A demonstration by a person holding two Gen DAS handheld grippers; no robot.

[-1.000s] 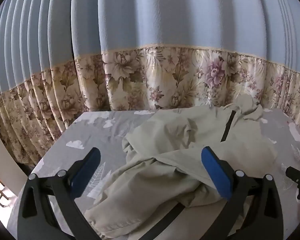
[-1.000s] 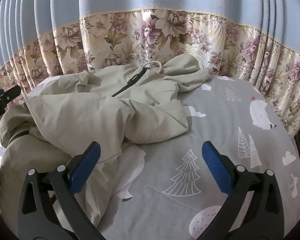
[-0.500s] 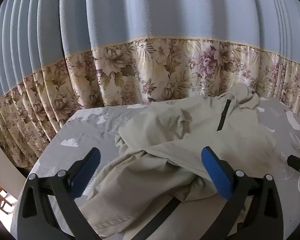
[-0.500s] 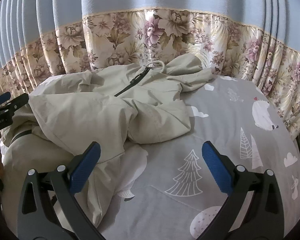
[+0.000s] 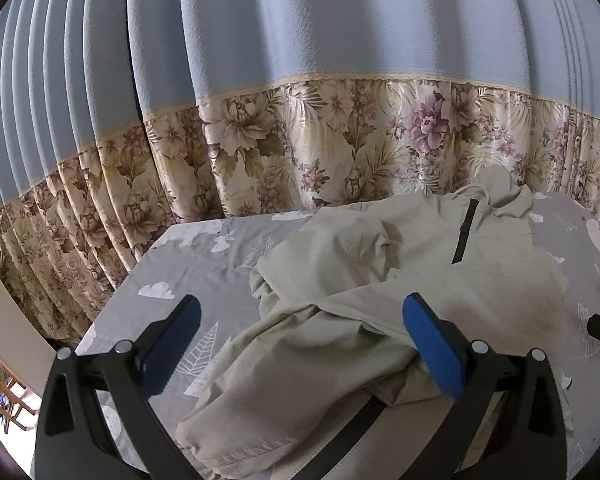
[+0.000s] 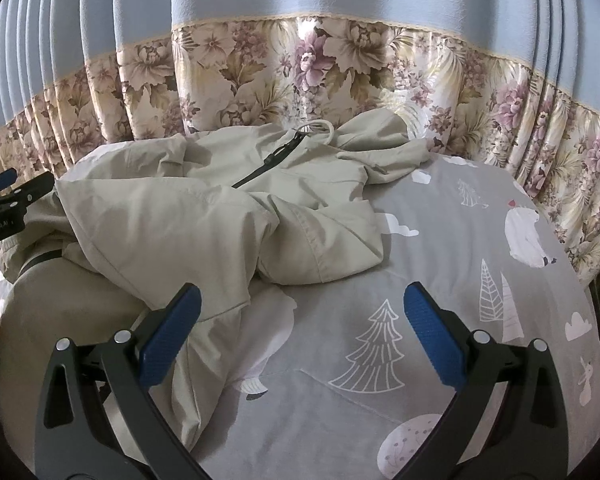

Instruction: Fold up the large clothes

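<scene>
A beige hooded jacket [image 5: 400, 280] with a black zipper [image 5: 463, 236] lies crumpled on a grey patterned bed sheet [image 5: 204, 264]. My left gripper [image 5: 300, 340] is open and empty, hovering above the jacket's near folds. In the right wrist view the jacket [image 6: 204, 216] fills the left half, hood toward the curtain. My right gripper [image 6: 300, 332] is open and empty, above the sheet [image 6: 440, 280] beside the jacket's right edge. The left gripper's tip [image 6: 8, 196] shows at the left edge of that view.
A blue curtain with a floral lower band [image 5: 340, 140] hangs right behind the bed. The bed's left edge [image 5: 112, 304] drops off toward a wooden chair [image 5: 4, 392]. Bare sheet lies on the right side of the bed [image 6: 500, 320].
The left gripper has shifted left and tilted up a little, so the jacket sits lower and further right in its view. The right view has barely moved.
</scene>
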